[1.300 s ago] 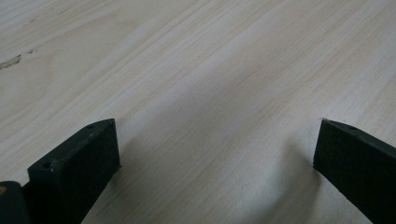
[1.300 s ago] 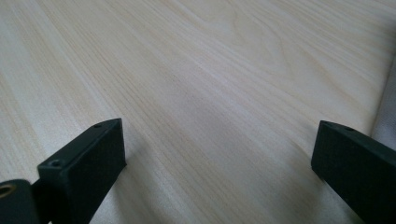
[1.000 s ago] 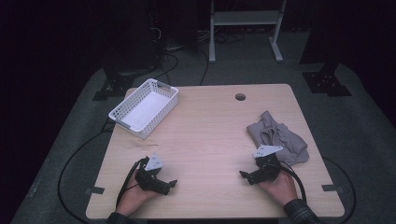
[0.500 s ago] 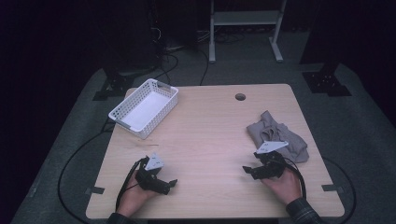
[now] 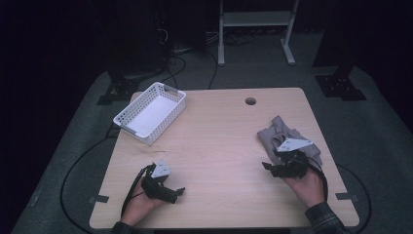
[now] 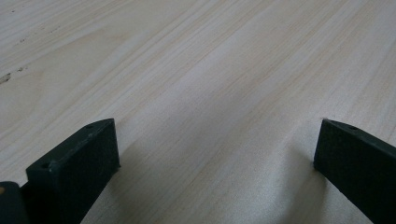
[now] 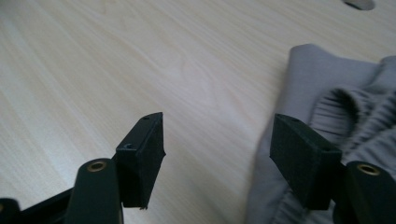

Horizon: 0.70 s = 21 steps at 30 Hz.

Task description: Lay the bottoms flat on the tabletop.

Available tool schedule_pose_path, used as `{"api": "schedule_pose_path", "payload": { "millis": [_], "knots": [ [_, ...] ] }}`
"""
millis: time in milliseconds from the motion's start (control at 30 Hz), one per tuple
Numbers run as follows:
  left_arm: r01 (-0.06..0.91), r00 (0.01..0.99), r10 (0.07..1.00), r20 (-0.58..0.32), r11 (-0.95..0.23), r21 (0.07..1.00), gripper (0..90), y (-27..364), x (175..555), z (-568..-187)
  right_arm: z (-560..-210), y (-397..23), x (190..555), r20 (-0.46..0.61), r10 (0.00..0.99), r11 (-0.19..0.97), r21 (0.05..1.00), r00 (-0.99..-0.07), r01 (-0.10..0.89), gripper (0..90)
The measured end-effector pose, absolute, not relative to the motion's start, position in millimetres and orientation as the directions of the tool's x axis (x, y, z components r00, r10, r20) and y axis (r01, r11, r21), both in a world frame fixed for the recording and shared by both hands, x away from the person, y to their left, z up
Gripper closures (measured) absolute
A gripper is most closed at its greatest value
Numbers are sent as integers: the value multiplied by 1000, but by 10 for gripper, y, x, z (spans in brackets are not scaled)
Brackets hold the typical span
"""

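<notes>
Pale wood table (image 5: pixel 219 141), dark carpeted room, both grippers' jaws apart, empty.

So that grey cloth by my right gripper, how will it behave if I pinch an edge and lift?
The grey cloth lies crumpled in soft folds, so it will probably droop and unfold rather than hold shape. It looks thin, likely light. The ribbed band may stretch slightly.
</notes>
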<state>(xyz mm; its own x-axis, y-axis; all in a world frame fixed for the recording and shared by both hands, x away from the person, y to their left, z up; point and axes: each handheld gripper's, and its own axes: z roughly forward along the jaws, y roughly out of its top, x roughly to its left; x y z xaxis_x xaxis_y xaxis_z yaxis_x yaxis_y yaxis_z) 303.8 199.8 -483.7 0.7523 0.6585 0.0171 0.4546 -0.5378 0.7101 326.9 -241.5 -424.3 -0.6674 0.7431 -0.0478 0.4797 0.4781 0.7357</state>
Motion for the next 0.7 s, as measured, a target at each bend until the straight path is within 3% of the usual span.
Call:
{"api": "schedule_pose_path", "payload": {
  "millis": [700],
  "knots": [
    [456,752,659,17,-540,708,0,1999,3037,-4836,-4152,-3006,3488,-69,850,390,749,-522,536,346]
  ]
}}
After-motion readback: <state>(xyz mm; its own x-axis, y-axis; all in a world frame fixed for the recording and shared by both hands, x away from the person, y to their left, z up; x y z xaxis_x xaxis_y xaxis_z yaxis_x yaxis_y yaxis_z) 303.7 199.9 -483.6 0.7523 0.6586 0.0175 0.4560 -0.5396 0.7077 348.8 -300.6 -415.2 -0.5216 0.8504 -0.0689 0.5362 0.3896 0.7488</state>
